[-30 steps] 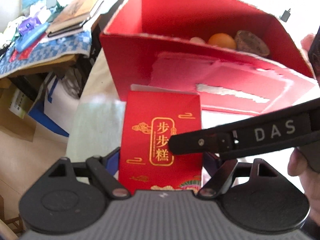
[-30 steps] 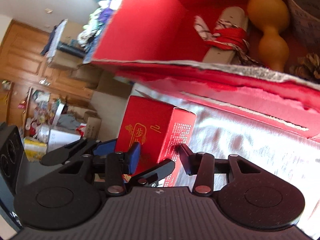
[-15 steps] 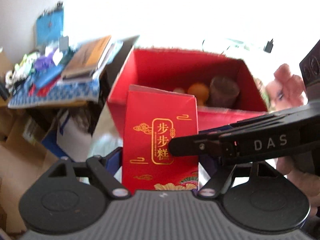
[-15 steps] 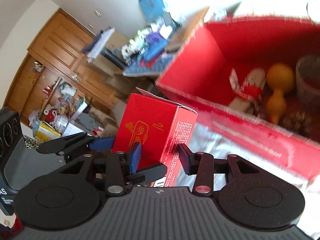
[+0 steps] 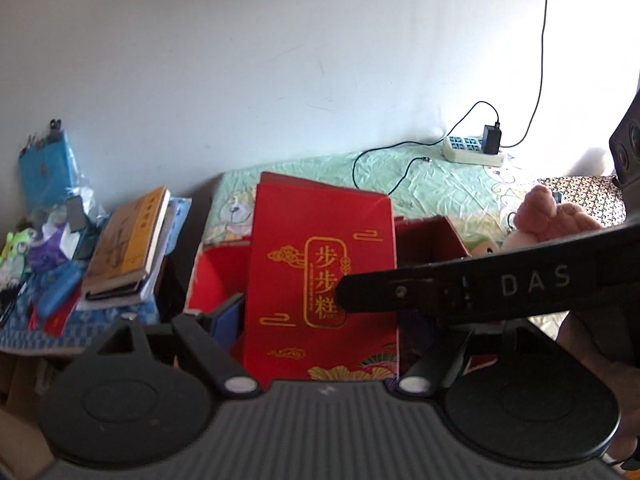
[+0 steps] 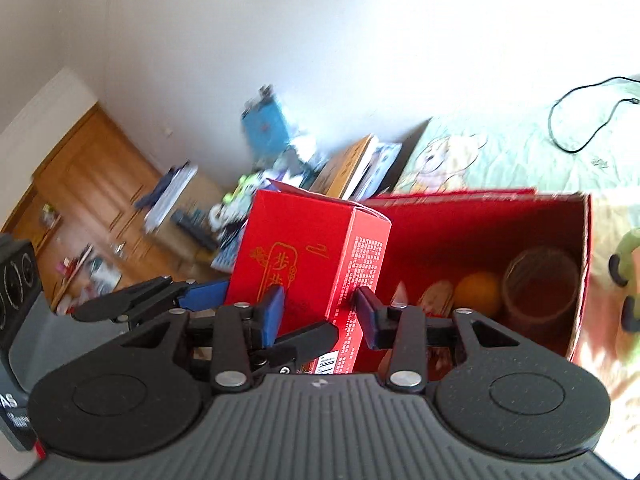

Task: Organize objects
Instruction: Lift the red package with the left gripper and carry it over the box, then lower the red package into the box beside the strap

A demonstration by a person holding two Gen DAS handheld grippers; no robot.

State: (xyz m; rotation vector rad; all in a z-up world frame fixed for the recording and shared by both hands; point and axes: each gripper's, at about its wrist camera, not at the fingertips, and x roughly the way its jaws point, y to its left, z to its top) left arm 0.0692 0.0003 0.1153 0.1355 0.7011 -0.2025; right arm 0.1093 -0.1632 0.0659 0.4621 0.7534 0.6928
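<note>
You're gripping the small red box (image 5: 320,280) upright with both tools, left gripper (image 5: 320,320) clamping its sides, right gripper (image 6: 320,312) pinching front and back with jaws just closing tighter, holding it over the near left corner of the open red carton (image 6: 480,220).

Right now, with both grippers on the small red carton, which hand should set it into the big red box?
Probably left. The left gripper spans the small red carton squarely across its width, with the big red box straight beyond. The right gripper, whose jaws have just been closing on it, only pinches one side.
</note>
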